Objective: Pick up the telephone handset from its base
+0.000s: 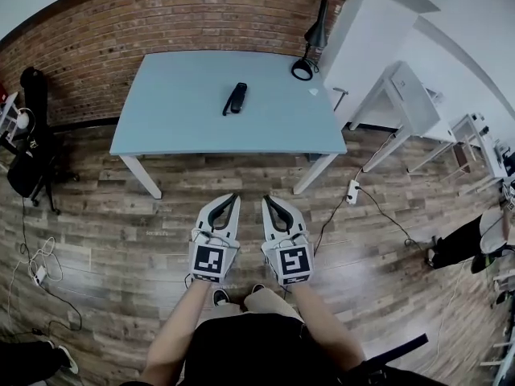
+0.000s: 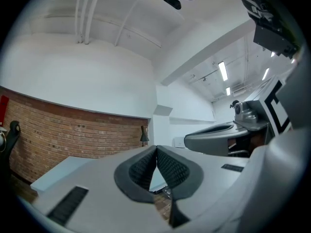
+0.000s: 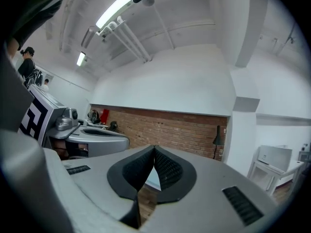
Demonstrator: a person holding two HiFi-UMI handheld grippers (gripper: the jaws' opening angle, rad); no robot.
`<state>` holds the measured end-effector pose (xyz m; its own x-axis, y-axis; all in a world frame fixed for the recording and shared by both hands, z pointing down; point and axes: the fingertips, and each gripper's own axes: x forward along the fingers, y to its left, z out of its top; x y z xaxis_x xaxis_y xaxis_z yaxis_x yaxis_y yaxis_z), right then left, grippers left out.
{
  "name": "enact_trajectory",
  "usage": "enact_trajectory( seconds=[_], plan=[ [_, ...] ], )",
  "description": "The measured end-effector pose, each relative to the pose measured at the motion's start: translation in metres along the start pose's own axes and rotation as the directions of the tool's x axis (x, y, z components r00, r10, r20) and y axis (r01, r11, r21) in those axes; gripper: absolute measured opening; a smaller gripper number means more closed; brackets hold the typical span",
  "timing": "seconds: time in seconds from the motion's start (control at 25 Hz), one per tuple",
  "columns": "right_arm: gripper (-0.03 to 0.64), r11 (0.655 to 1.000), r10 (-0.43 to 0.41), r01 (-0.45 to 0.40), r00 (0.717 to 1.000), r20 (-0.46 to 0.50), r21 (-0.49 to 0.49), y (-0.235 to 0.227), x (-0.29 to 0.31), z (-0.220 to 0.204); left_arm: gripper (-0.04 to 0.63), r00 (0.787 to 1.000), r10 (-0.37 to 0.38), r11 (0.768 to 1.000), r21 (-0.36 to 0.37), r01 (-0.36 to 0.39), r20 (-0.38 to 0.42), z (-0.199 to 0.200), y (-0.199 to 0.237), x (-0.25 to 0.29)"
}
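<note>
A black telephone (image 1: 235, 98) lies on the pale blue table (image 1: 177, 111), its handset resting on the base, well ahead of both grippers. My left gripper (image 1: 231, 199) and right gripper (image 1: 269, 200) are held side by side over the wooden floor, short of the table's near edge, both pointing level toward it. Each is shut with nothing between its jaws. In the left gripper view the left gripper (image 2: 156, 149) has its ribbed pads meeting at the tips. The right gripper (image 3: 154, 149) looks the same in the right gripper view. The phone is not visible in either gripper view.
A black desk lamp (image 1: 310, 45) stands at the table's far right corner. A white pillar (image 1: 370, 39) and white desks (image 1: 418, 103) are to the right, a black chair (image 1: 28, 159) to the left. A power strip and cables (image 1: 352, 191) lie on the floor.
</note>
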<state>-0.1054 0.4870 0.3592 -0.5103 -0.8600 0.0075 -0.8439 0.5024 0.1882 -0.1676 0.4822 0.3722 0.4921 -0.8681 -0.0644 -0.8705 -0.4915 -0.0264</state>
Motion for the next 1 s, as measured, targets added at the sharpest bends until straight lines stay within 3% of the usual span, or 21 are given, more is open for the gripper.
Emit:
enact_trajectory(
  seconds=[0.2, 0.44, 1.0],
  plan=[
    [0.003, 1.000, -0.018, 0.019, 1.000, -0.018, 0.021, -0.016, 0.010, -0.014, 0.029, 1.000, -0.023, 1.000, 0.008, 0.023, -0.014, -0.010, 0.004, 0.026],
    [0.003, 0.999, 0.016, -0.016, 1.000, -0.017, 0.036, -0.057, 0.047, -0.039, 0.029, 0.999, -0.003, 0.999, 0.036, 0.005, -0.041, -0.022, 0.009, 0.081],
    [0.003, 0.983, 0.174, -0.174, 0.985, -0.005, 0.054, -0.140, 0.118, -0.070, 0.029, 0.991, 0.104, 0.992, 0.075, -0.098, -0.083, -0.023, 0.026, 0.205]
  ],
)
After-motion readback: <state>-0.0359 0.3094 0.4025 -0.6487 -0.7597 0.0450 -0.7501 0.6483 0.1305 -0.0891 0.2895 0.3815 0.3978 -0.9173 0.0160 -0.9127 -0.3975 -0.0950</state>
